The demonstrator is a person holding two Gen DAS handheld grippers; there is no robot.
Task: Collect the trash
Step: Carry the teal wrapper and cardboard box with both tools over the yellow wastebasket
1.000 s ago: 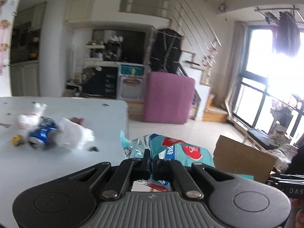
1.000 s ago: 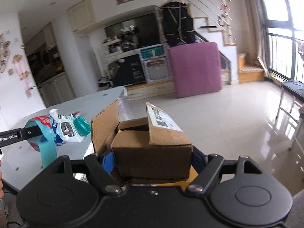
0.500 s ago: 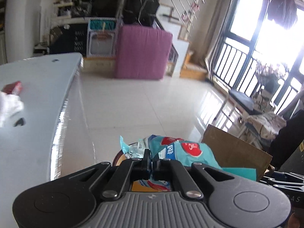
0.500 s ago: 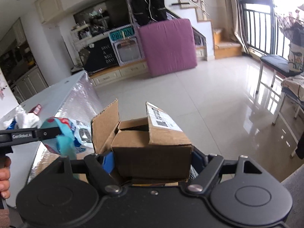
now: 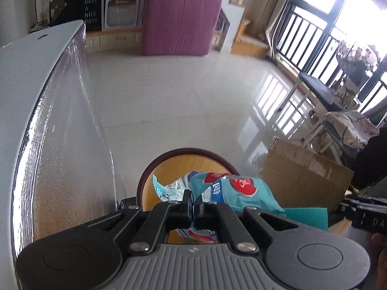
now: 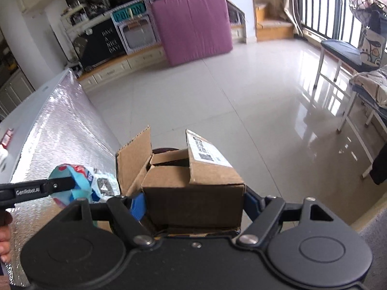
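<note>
My left gripper [image 5: 192,201] is shut on a teal snack wrapper [image 5: 232,191] and holds it above a round orange stool [image 5: 174,166] beside the table. The wrapper also shows in the right wrist view [image 6: 79,183], pinched by the left gripper's fingers [image 6: 48,186]. My right gripper [image 6: 193,200] is shut on an open brown cardboard box [image 6: 193,188] with a white label, held in the air to the right of the wrapper. The box also shows in the left wrist view [image 5: 304,174].
The white table [image 5: 31,91] with its textured side panel [image 6: 55,140] runs along the left. A pink mattress [image 5: 180,19] leans at the far wall. A bench [image 6: 343,50] and balcony railing are at right. Glossy tiled floor [image 6: 241,91] lies ahead.
Both grippers have tilted downward and moved off the table edge. The can and tissue trash on the tabletop have left the left view, and the stool has come into view under the wrapper.
</note>
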